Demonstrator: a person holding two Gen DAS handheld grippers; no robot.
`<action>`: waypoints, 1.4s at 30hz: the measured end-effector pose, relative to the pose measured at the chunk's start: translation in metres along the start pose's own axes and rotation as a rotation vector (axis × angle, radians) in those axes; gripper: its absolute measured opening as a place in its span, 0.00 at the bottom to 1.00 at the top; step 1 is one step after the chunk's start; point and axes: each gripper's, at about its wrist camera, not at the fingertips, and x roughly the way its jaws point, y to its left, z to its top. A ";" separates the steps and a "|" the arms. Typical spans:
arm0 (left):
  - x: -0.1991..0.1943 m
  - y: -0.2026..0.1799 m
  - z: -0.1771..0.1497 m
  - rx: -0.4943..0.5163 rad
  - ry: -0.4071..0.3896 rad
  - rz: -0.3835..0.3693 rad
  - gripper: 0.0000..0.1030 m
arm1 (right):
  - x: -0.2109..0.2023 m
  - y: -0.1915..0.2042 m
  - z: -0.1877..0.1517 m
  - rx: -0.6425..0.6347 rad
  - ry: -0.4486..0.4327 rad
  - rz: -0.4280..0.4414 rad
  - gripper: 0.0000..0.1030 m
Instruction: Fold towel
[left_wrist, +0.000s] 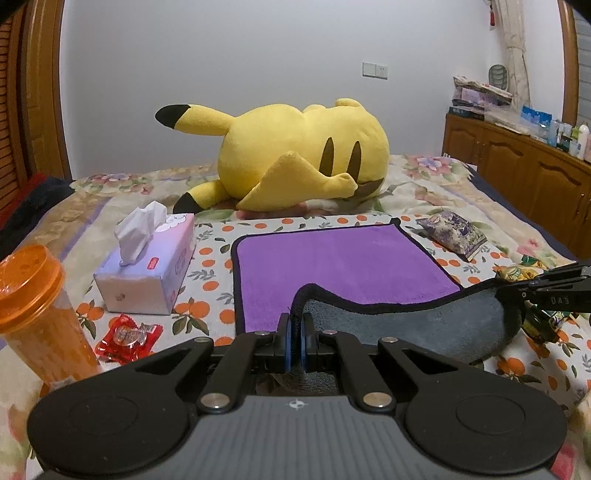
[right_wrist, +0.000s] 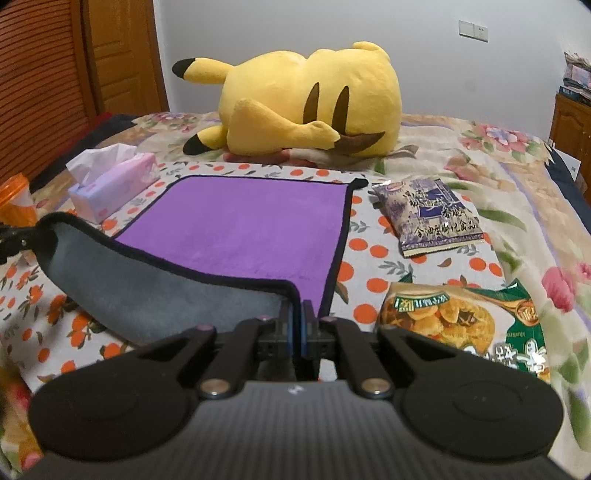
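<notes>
Towel (left_wrist: 343, 266) lay flat, its near edge lifted and running left to right — left gripper (left_wrist: 295, 332) and right gripper (right_wrist: 298, 321) each pinched a near corner, grey underside showing.

The right claw (right_wrist: 298, 325) is pinching the near corner of the purple towel (right_wrist: 240, 229), lifting its grey underside off the bed (right_wrist: 498, 155), while the left claw (right_wrist: 14, 240) is gripping the other corner.
</notes>
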 end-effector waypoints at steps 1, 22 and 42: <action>0.001 0.000 0.001 0.001 -0.003 0.001 0.05 | 0.001 0.000 0.001 -0.001 -0.002 -0.001 0.04; 0.008 -0.003 0.023 0.029 -0.050 0.000 0.05 | 0.004 -0.002 0.023 -0.049 -0.081 0.005 0.04; 0.019 -0.001 0.053 0.042 -0.093 -0.004 0.05 | 0.012 0.001 0.053 -0.102 -0.170 -0.011 0.04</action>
